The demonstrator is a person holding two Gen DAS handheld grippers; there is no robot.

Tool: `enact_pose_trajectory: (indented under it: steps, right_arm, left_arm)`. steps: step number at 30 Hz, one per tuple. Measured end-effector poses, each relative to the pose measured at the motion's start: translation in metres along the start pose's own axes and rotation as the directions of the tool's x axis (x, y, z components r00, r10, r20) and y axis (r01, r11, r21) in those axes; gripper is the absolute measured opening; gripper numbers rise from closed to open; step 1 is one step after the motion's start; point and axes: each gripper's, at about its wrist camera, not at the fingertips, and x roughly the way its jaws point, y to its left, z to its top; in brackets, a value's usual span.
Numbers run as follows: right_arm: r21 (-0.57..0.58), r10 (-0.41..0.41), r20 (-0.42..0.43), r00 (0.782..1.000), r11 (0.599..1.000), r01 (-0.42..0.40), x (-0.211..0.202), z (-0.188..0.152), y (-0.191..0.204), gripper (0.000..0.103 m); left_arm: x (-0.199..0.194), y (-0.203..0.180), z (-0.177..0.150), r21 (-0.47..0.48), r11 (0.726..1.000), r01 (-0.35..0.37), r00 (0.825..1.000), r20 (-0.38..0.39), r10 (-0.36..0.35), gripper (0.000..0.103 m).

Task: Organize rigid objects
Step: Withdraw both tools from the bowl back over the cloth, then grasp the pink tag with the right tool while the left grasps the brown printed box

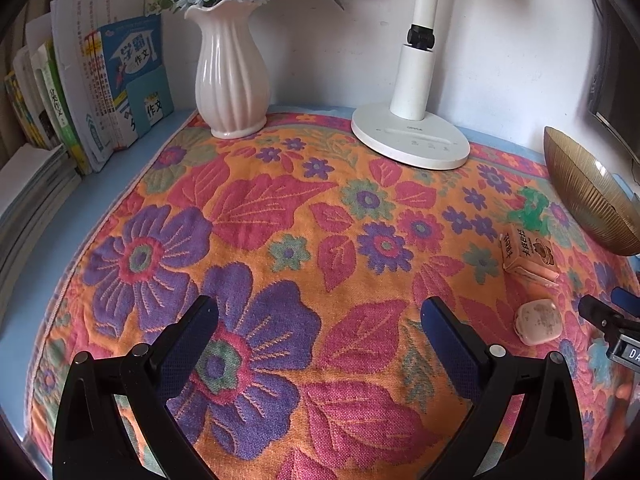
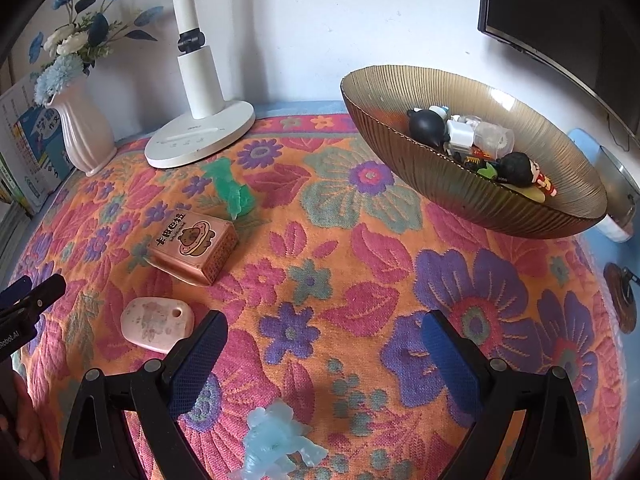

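Both the left claw (image 1: pixel 320 320) and right claw (image 2: pixel 324 332) hover spread wide and empty, since the blue figurine (image 2: pixel 276 444), below the right one, waits for the ribbed bowl (image 2: pixel 400 156) of collected toys.

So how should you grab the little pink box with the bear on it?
Take the pink box across its two long sides, coming down from above. It lies flat on the cloth, so its wide face points up, and the gap between those sides looks narrow enough for the open right gripper.
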Motion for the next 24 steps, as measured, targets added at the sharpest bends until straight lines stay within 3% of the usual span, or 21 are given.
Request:
enact_pose_trajectory:
  steps: [11,14,16,18,21,24]
  right_arm:
    - [0.000,0.003,0.006,1.000,1.000,-0.003,-0.002,-0.001,0.005,0.097]
    - [-0.029,0.057,0.027,0.998,0.998,-0.057,-0.008,-0.003,0.010,0.097]
    - [-0.076,0.156,0.013,0.988,0.985,-0.155,-0.011,-0.005,0.015,0.097]
    - [-0.133,0.246,-0.015,0.969,0.960,-0.245,-0.015,-0.006,0.024,0.097]
    - [-0.227,0.338,-0.091,0.937,0.909,-0.350,-0.019,-0.004,0.038,0.096]
    - [-0.315,0.344,-0.122,0.931,0.876,-0.365,-0.021,-0.001,0.038,0.093]
  left_arm:
    - [0.005,-0.006,-0.001,0.030,0.999,0.017,0.999,-0.031,-0.016,0.101]
    - [0.004,-0.012,-0.001,0.064,0.997,0.031,0.998,-0.059,-0.028,0.100]
    - [-0.002,-0.018,0.004,0.101,0.989,0.112,0.991,-0.089,-0.103,0.100]
    - [-0.012,-0.030,0.016,0.171,0.965,0.198,0.978,-0.101,-0.183,0.100]
    - [-0.022,-0.053,0.033,0.319,0.913,0.256,0.967,-0.097,-0.237,0.100]
    - [-0.015,-0.078,0.044,0.442,0.821,0.362,0.931,-0.135,-0.338,0.100]
